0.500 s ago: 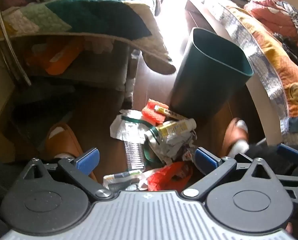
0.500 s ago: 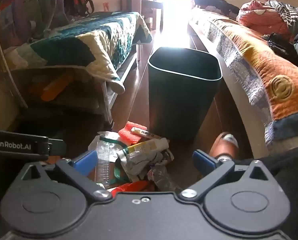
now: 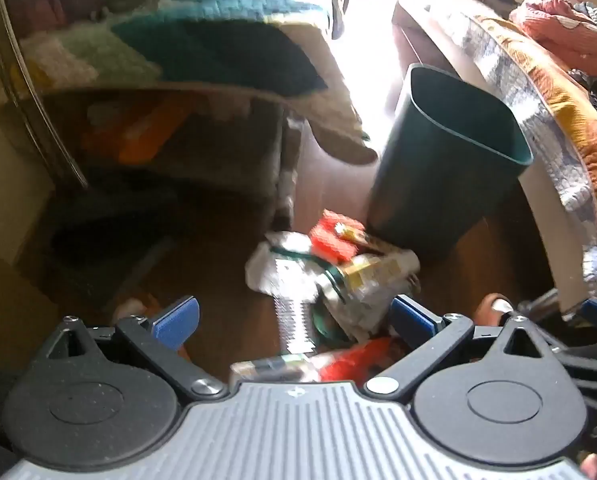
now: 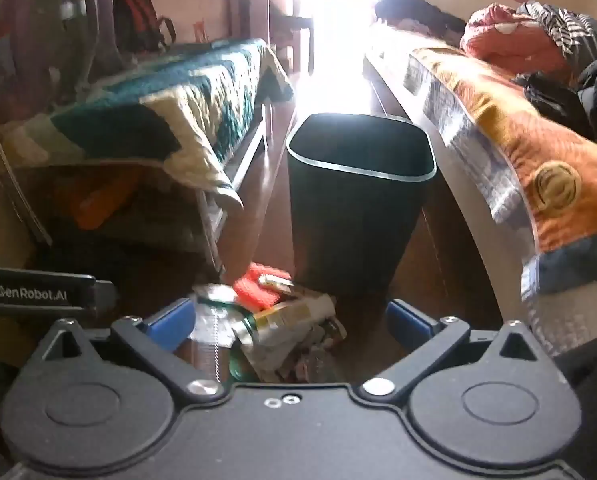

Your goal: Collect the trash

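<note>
Both grippers hang above a heap of trash on the dark wooden floor [image 4: 438, 248] in the aisle between two beds. Left gripper [image 3: 294, 318]: jaws spread fully apart, blue pads clear of everything, nothing held; it is tilted steeply down at the trash pile [image 3: 330, 276]. Right gripper [image 4: 290, 318]: jaws likewise at full spread, empty, pointed down at a shallower angle over the same pile. Trash pile contents, as far as blur permits: crumpled white paper, a clear ribbed plastic bottle [image 3: 292, 320] lying flat, a red-orange wrapper [image 3: 332, 236] at the far edge, a yellow-labelled package [image 4: 286, 312], and a red piece [image 3: 354, 362] nearest the left gripper's body. The pile lies on the floor just in front of the dark green waste bin [image 4: 358, 208], which stands upright with its mouth open; the far wrappers are close against its base, and whether they touch it cannot be told. To the left stands a bed with a teal and cream quilt [image 4: 170, 108] hanging over its edge. To the right, an orange patterned blanket [image 4: 530, 152] covers the other bed. A slippered foot [image 3: 492, 310] shows beside the left gripper's right finger. The left wrist view is motion-blurred
</note>
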